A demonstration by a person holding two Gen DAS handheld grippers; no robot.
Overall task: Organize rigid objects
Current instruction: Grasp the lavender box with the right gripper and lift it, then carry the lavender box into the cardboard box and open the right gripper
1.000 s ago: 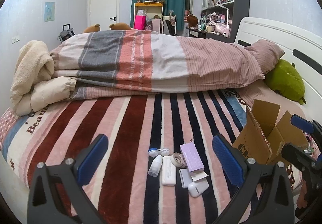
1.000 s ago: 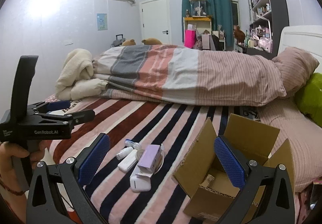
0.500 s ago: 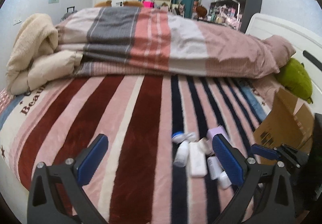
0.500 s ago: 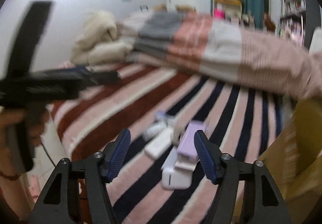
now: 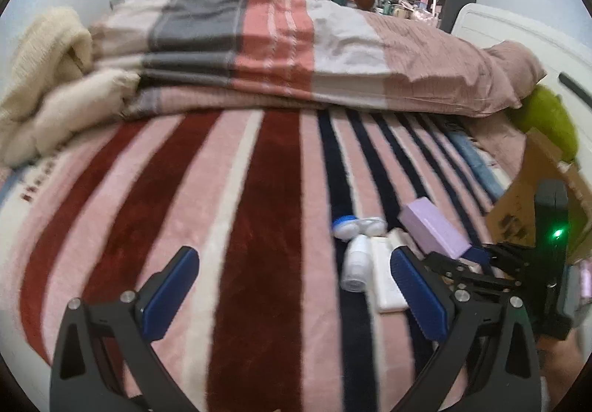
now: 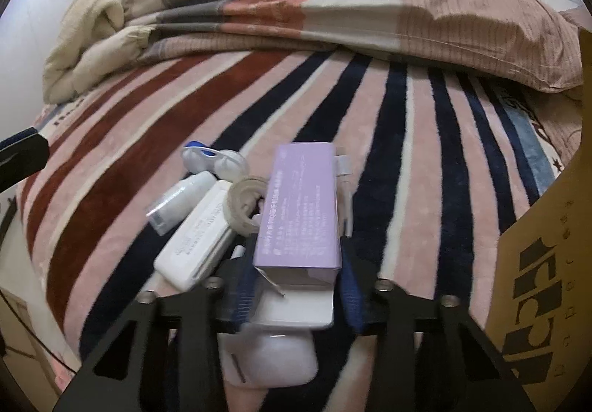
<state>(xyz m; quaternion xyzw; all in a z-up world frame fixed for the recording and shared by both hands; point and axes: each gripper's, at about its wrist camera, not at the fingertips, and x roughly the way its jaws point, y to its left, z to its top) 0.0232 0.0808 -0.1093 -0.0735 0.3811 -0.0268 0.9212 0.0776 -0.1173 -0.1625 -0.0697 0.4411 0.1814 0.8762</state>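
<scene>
Hiding most of the white case (image 6: pixel 273 356) and the white pack (image 6: pixel 296 304) under it, the right gripper (image 6: pixel 296 295) sits low over the pile on the bed (image 6: pixel 388 168). Its jaws have just been closing, and the near end of the purple box (image 6: pixel 301 212) is between them. The blue pads look to be touching the box's sides, but this part is dark and hard to see. The box is long, pale purple, with tiny white words on top. It lies flat on the pile, pointing away. Beside it are a tape roll (image 6: pixel 246 203), a flat white box (image 6: pixel 198 230), a small bottle (image 6: pixel 181 199) and a lens case (image 6: pixel 214 160). A brown carton (image 6: pixel 547 282) is cut off at the right edge.

The left gripper (image 5: pixel 292 286) hangs over the stripes with its jaws wide open and nothing in them.
</scene>
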